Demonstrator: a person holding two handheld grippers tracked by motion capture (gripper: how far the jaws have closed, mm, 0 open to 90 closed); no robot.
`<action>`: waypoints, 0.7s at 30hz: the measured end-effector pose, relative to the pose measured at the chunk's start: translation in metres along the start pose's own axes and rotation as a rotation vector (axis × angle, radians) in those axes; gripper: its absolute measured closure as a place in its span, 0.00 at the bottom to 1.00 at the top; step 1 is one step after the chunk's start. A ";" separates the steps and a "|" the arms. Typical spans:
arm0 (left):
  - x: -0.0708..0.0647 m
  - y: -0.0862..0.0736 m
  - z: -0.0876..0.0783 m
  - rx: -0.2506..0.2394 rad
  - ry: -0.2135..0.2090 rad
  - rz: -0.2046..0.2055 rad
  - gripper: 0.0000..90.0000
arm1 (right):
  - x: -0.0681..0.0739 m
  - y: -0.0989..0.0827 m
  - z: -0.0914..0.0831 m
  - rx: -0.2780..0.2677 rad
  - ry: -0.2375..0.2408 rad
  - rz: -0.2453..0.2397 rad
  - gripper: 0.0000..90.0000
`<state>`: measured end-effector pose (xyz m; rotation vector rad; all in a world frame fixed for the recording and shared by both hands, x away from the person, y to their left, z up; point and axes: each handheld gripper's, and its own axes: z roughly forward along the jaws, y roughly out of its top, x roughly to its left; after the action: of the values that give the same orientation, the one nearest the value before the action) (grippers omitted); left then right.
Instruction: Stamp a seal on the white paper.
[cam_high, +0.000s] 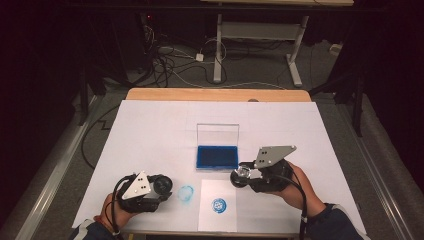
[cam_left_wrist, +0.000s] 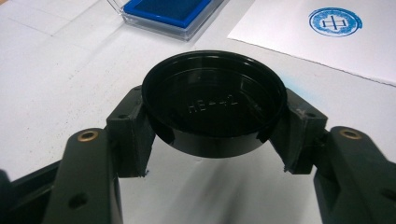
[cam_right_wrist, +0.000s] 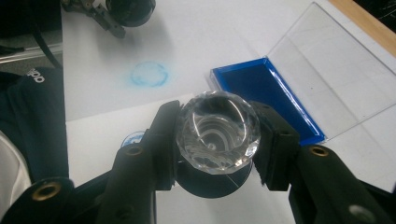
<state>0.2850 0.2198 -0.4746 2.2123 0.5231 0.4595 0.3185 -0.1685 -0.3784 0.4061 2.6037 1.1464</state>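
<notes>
Now right gripper (cam_high: 243, 172) clamps crystal-topped stamp (cam_right_wrist: 219, 132), w/ cap (cam_left_wrist: 214, 102) clamped in left gripper (cam_high: 165, 185) well left; axis approx. upright.

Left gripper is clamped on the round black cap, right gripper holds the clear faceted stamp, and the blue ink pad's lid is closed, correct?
Not quite: the blue ink pad has its clear lid standing open, as the high view shows. The left gripper does clamp the round black cap; the right gripper holds the clear faceted stamp.
</notes>
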 end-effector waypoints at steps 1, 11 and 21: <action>0.000 0.000 0.000 0.001 -0.001 0.001 0.41 | 0.000 0.000 -0.001 -0.005 -0.004 -0.001 0.63; -0.001 0.001 0.001 0.000 -0.006 0.000 0.41 | -0.001 0.002 -0.006 -0.019 -0.019 -0.005 0.63; -0.002 0.001 0.001 0.004 -0.006 0.005 0.41 | -0.001 0.003 -0.007 -0.024 -0.027 -0.005 0.63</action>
<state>0.2835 0.2178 -0.4748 2.2185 0.5161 0.4541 0.3169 -0.1718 -0.3712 0.4064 2.5636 1.1617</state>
